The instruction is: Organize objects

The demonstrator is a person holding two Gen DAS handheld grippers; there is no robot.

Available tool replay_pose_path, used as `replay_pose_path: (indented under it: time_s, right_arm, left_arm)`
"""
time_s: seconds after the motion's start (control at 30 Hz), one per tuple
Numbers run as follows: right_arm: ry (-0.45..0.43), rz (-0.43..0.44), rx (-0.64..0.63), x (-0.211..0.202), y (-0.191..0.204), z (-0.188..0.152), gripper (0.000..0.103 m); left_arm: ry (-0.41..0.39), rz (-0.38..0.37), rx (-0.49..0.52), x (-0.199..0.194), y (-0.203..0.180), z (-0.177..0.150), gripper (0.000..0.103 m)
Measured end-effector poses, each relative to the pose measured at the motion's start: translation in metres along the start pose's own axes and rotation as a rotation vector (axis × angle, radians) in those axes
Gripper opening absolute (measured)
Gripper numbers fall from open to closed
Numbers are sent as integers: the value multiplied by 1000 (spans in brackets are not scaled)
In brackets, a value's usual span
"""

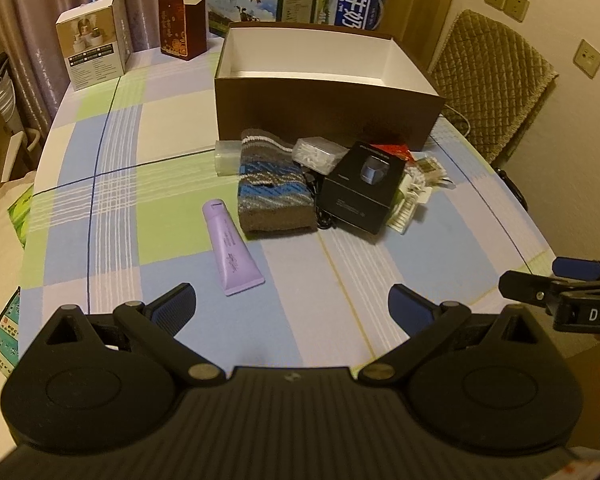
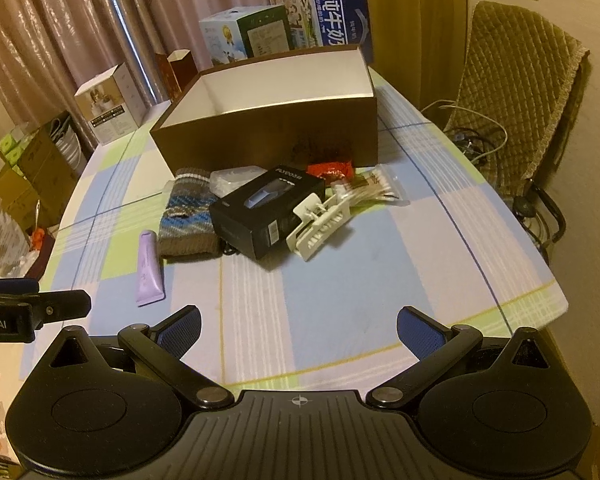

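Both grippers, left (image 1: 292, 300) & right (image 2: 299, 322): fingers wide, empty. Tube (image 1: 231, 246) near table (image 1: 420, 248) front edge: light, soft, slippery; grip across mid-body.

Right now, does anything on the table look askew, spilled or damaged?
Nothing looks spilled or damaged. The black box sits tilted, propped on the clutter in front of the brown box; the purple tube lies apart from the pile, nearer the grippers. The brown box interior appears bare. Left gripper and right gripper are open.
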State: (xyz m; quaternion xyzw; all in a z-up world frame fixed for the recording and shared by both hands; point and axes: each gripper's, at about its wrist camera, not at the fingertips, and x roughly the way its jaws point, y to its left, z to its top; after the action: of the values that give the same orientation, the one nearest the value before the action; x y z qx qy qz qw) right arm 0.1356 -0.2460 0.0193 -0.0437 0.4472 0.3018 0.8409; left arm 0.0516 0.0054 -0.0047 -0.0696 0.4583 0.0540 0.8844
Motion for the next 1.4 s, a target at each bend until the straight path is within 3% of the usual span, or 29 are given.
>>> replay_pose_path:
  time_s: [0.77,0.93,1.0,1.4]
  right_arm:
    - [16,73,6,83,-37,52,101]
    - [34,51,1,108,-41,57,100]
    - [38,52,-2,117,-42,58,80]
    - [95,79,91,157,-47,67,54]
  left_arm:
    - [48,120,-88,73,14,43,101]
    - [78,141,-111,92,19,44,101]
    - [87,145,-117,98,20,44,101]
    - [136,169,-148,126,32,45,101]
